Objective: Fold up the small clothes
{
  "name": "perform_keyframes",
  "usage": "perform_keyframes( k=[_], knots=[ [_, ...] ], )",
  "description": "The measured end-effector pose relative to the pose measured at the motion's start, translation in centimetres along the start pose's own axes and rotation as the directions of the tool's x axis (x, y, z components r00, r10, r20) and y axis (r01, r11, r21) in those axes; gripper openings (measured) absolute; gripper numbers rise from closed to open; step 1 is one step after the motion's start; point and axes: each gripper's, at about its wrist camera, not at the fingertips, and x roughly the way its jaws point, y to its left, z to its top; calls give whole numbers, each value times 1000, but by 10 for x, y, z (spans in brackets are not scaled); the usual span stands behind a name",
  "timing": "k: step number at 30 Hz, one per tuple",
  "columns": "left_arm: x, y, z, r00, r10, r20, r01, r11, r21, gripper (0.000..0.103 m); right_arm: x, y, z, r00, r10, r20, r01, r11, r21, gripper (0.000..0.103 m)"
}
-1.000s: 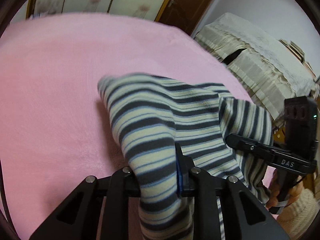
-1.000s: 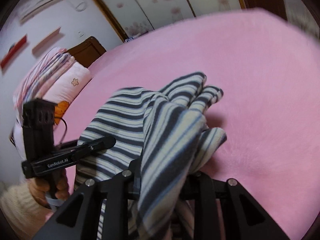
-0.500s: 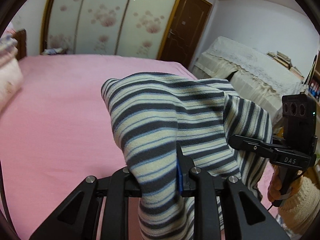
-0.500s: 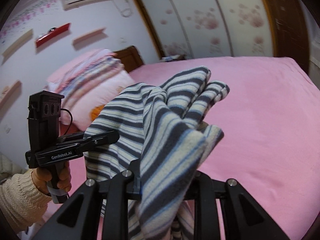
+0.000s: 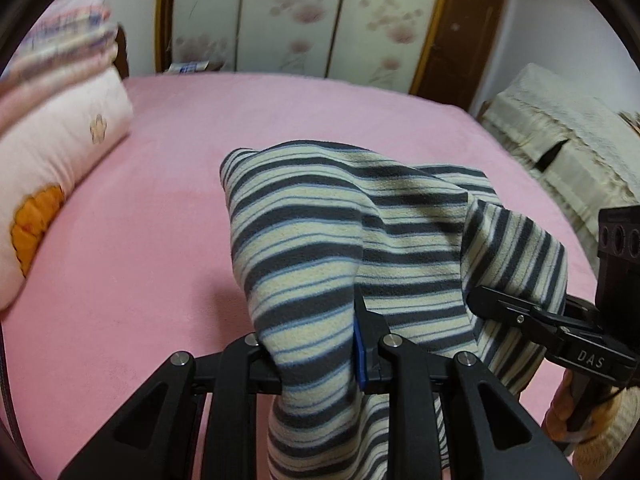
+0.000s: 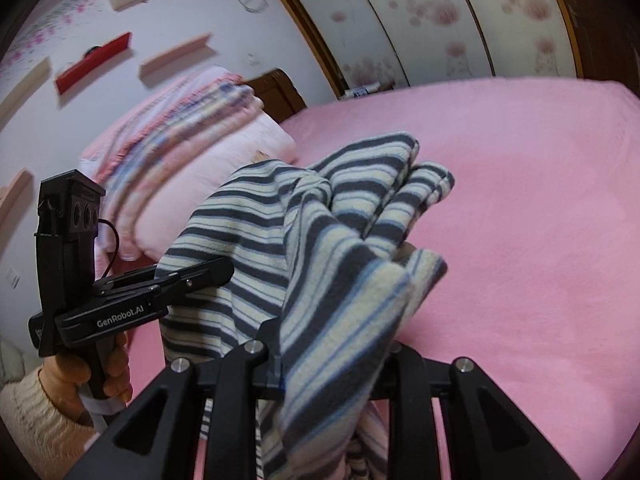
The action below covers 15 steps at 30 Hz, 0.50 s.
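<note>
A small fleece garment [image 5: 320,240] with dark grey, cream and blue stripes hangs in the air over the pink bed [image 5: 160,200]. My left gripper [image 5: 316,356] is shut on one bunched edge of it; the cloth drapes over the jaws and hides the fingertips. My right gripper [image 6: 328,364] is shut on another edge of the striped garment [image 6: 320,232], which folds over its fingers. Each view shows the other gripper, held in a hand: the right gripper [image 5: 480,300] at the right of the left wrist view, the left gripper [image 6: 220,272] at the left of the right wrist view, both pinching the cloth.
Folded quilts and a pink pillow [image 5: 60,152] are stacked at the head of the bed, seen also as a blurred pile [image 6: 192,136]. A cream-covered piece of furniture [image 5: 560,140] stands beside the bed at right. Sliding flowered wardrobe doors [image 5: 300,20] and a brown door [image 5: 460,32] lie beyond.
Both grippers have lifted the striped garment off the bed and swung it leftward towards the pillows; the views now take in the room's walls. Both grips on the cloth are unchanged.
</note>
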Motion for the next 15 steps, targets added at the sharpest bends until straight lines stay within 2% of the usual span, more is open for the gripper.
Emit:
perform_keyframes(
  k=[4, 8, 11, 14, 15],
  knots=[
    [67, 22, -3, 998, 12, -56, -14, 1000, -25, 21, 52, -29, -4, 999, -11, -39, 13, 998, 59, 23],
    [122, 29, -7, 996, 26, -87, -28, 999, -24, 22, 91, -61, -10, 997, -50, -65, 56, 993, 108, 23],
    [154, 28, -10, 994, 57, -97, -57, 998, -1, 28, 109, -84, -20, 992, -89, -94, 101, 985, 136, 24],
    [172, 38, -11, 991, 62, -118, -66, 997, -31, 47, 115, -98, -24, 989, -104, -109, 118, 983, 139, 29],
    [176, 44, -10, 990, 78, -121, -84, 995, -48, 64, 116, -99, -23, 987, -108, -117, 124, 982, 140, 35]
  ],
)
